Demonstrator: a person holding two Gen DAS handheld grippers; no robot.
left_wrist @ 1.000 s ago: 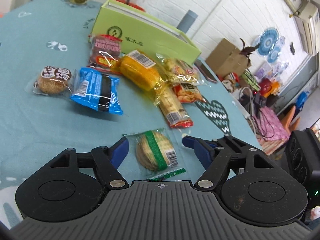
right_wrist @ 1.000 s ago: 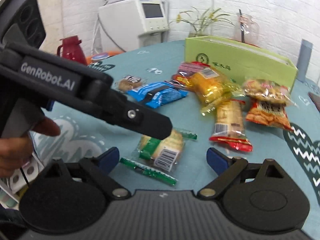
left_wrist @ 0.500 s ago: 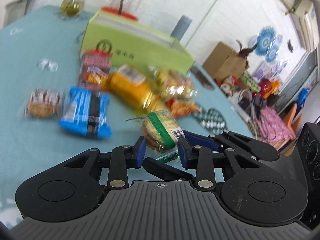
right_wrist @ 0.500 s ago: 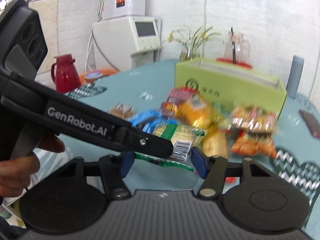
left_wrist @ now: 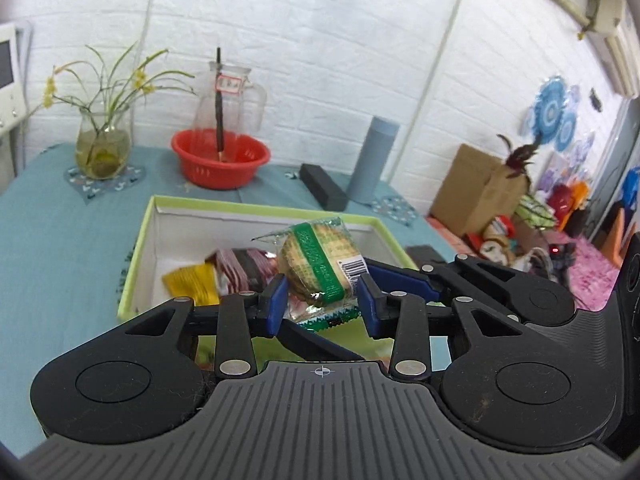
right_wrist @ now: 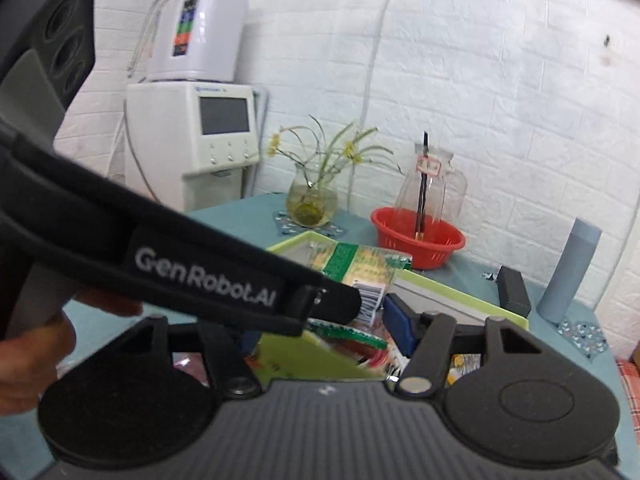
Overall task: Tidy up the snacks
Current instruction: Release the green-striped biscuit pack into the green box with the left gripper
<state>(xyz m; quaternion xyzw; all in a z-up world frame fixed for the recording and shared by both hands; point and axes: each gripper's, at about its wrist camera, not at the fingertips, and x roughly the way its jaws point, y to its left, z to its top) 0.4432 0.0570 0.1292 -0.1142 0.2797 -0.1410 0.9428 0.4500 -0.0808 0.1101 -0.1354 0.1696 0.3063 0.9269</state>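
Observation:
My left gripper (left_wrist: pixel 320 304) is shut on a clear cracker packet with a green band (left_wrist: pixel 320 264) and holds it over the open green box (left_wrist: pixel 136 256). The box holds a yellow packet (left_wrist: pixel 192 284) and a red-striped packet (left_wrist: pixel 240 268). In the right wrist view the same cracker packet (right_wrist: pixel 356 268) sits between my right gripper's fingers (right_wrist: pixel 396 320), with the left gripper's arm (right_wrist: pixel 200 276) crossing in front. My right gripper (right_wrist: pixel 320 328) seems closed on the packet's edge, but its left finger is hidden.
Behind the box stand a red basin (left_wrist: pixel 220 160) with a glass jug, a flower vase (left_wrist: pixel 104 148), a grey-blue cylinder (left_wrist: pixel 372 160) and a black case (left_wrist: pixel 324 188). A white machine (right_wrist: pixel 192 128) stands at the far left. Clutter lies right of the table.
Both grippers closed on the cracker packet, lifted it off the table and carried it over the open green box. The loose snacks on the cloth have left the view.

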